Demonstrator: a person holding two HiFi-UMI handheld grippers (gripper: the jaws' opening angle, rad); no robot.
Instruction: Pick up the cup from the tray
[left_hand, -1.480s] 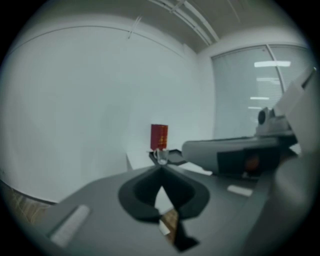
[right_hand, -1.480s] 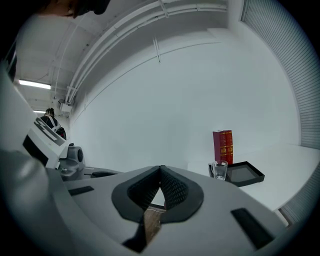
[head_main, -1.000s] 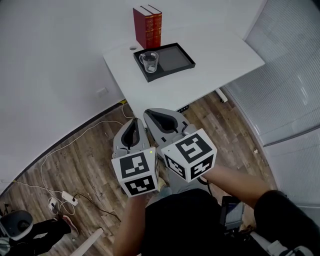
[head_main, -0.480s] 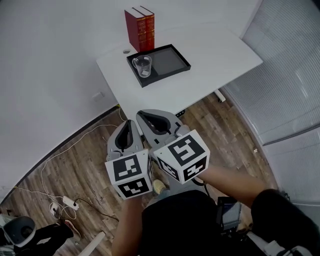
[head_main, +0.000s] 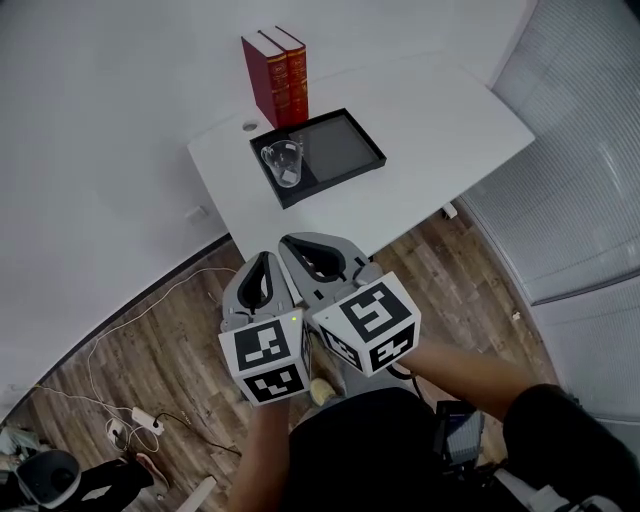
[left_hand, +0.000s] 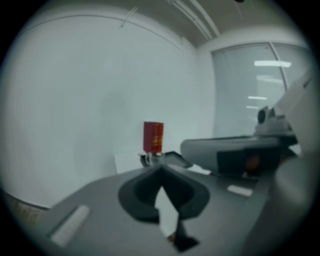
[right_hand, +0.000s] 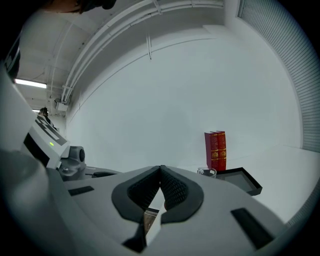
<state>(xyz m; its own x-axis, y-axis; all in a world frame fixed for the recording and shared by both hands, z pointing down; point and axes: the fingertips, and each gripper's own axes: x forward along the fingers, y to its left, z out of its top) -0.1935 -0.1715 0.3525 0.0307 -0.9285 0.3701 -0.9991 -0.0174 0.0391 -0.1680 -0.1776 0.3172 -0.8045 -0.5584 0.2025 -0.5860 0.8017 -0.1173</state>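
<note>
Standing against a plain white wall, one smooth-topped white table (head_main: 430, 130) rests on a wood-plank floor (head_main: 470, 290). Slatted blinds (head_main: 590, 170) line the right side. One black rectangular tray (head_main: 340, 148) lies on the table. One clear glass cup (head_main: 284, 163) stands upright in the tray's left end. Two red hardback books (head_main: 275, 70) stand upright just behind the tray. The left gripper (left_hand: 161, 167) and right gripper (right_hand: 160, 167), both grey, hover side by side short of the table, each clenched on nothing.
</note>
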